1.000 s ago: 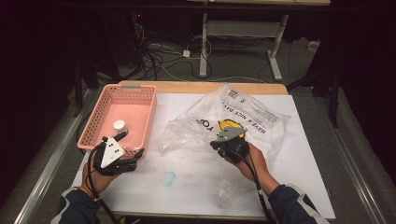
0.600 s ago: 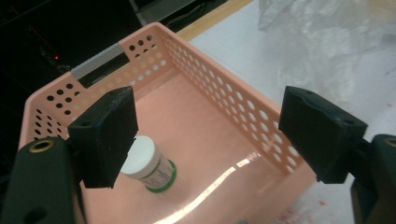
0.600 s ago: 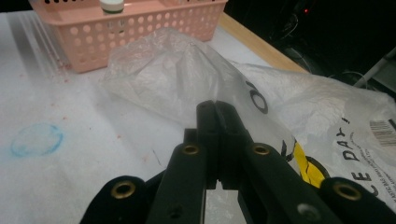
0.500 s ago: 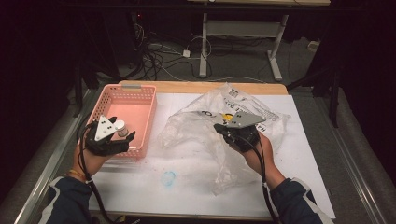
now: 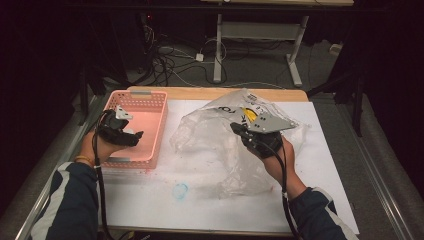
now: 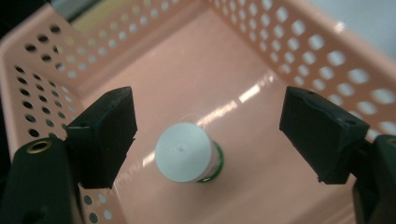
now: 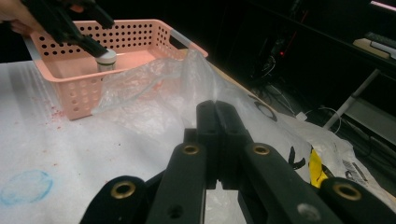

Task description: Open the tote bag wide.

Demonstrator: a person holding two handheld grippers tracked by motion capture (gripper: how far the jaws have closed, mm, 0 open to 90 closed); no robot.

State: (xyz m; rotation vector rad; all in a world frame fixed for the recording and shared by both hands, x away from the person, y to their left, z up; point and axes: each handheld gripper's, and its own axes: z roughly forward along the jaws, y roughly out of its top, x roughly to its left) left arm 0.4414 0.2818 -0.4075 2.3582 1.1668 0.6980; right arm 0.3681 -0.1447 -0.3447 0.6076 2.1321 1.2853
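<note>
- The right gripper has its two black jaws pressed together on a fold of the clear, crinkled plastic bag with black print, which it holds lifted off the white table cover.
- In the right gripper view the bag's film rises to a peak right at the closed jaw tips and drapes down from there toward the table on both sides.
- The rest of the bag lies spread over the middle of the table, just beside the pink perforated plastic basket at the table's left edge.
- The left gripper hangs over the basket with its jaws spread wide and nothing gripped.
- In the left gripper view a small round bottle with a white cap and a green band stands upright on the basket's floor, below and between the two parted jaws, nearer the left one; neither pad touches it.
- A faint blue ring mark shows on the table cover, near the front edge and well apart from both grippers.
</note>
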